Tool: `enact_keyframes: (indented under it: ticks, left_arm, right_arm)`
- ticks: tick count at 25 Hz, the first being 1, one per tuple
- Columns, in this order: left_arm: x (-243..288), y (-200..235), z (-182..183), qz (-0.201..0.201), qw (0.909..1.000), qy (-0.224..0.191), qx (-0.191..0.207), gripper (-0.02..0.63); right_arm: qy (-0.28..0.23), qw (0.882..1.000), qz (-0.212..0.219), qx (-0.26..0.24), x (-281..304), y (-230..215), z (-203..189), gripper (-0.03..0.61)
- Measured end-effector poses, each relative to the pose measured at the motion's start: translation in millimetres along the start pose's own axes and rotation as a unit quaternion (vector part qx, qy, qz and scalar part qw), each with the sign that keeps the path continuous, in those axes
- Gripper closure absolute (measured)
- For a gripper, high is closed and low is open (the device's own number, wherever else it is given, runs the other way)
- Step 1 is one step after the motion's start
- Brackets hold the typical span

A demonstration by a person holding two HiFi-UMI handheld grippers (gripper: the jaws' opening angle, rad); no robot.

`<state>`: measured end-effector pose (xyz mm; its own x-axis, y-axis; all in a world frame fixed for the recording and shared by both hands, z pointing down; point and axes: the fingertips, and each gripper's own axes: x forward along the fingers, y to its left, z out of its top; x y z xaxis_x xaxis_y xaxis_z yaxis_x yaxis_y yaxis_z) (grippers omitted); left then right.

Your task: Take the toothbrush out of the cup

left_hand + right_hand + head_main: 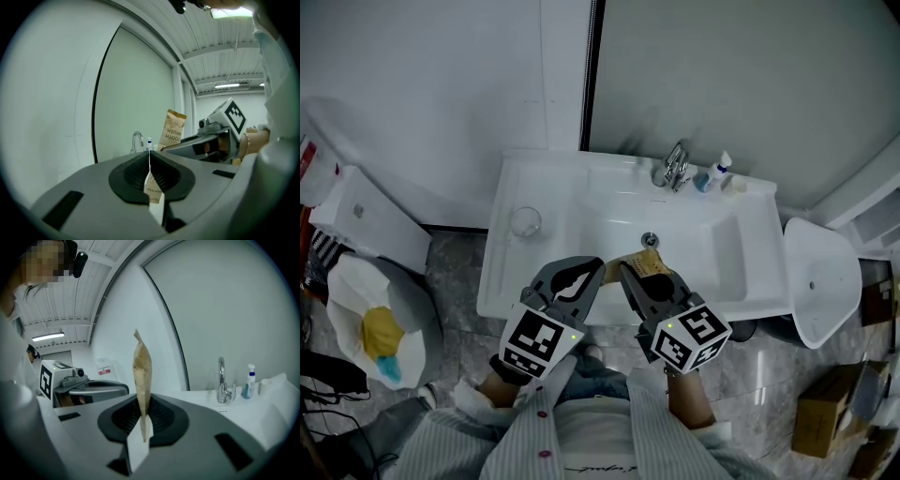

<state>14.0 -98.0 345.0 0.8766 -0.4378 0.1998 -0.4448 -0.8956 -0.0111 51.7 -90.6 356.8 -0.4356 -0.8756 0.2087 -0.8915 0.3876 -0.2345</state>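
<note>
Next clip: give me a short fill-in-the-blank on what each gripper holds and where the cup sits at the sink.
1. The right gripper is shut on a brown packet printed TOOTH ____.
2. The left gripper is shut on a small scrap made of ____.
3. In the head view, the clear cup stands on the sink, to the ____ of the basin.

Missing words: BRUSH; paper; left.

Matt brown paper toothbrush packet [648,263] and paper scrap [152,185]; glossy white sink [750,272]; shiny metal tap [675,167]
</note>
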Motion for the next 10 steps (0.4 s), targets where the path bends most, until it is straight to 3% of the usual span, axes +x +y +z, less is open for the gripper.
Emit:
enact_keyframes:
  ticks: [10]
  left_arm:
    - [8.6, -6.3, -1.4, -0.041, 0.9964, 0.032, 0.068, 0.595]
  right_arm:
    - [-0.003, 1.000, 0.000, -0.003, 3.4, -6.0, 6.3, 0.531]
